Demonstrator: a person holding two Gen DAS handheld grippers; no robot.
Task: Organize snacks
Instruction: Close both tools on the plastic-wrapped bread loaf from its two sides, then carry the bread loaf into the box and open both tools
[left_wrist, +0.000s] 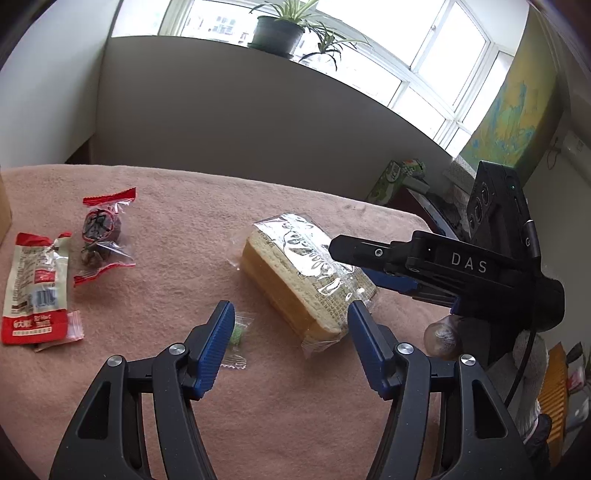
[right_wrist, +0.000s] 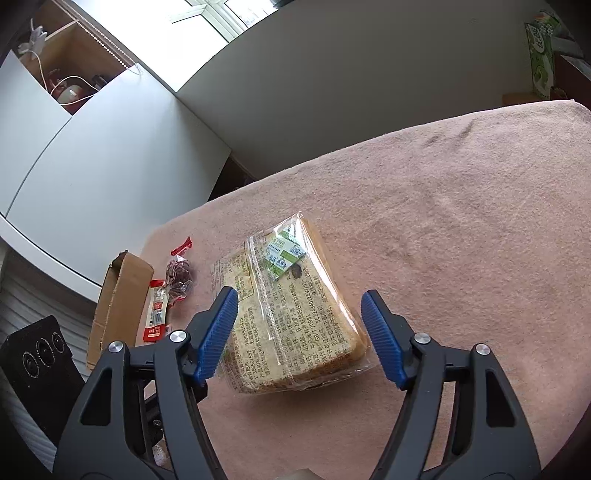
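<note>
A wrapped loaf of sliced bread (left_wrist: 299, 273) lies on the pink cloth-covered table (left_wrist: 177, 206); it also shows in the right wrist view (right_wrist: 291, 314). My left gripper (left_wrist: 291, 317) is open and empty, just in front of the loaf's near end. My right gripper (right_wrist: 299, 306) is open and hovers over the loaf, its fingers on either side; it shows from the side in the left wrist view (left_wrist: 354, 258). A small green candy (left_wrist: 236, 336) lies by my left finger. A red-and-white snack packet (left_wrist: 35, 291) and a clear red-edged packet of dark snacks (left_wrist: 101, 236) lie at the left.
A cardboard box (right_wrist: 118, 295) stands at the table's left edge beside the packets. The pink cloth (right_wrist: 461, 221) stretches right of the loaf. A green carton (left_wrist: 395, 181) and clutter sit beyond the table's far right corner. A wall runs behind the table.
</note>
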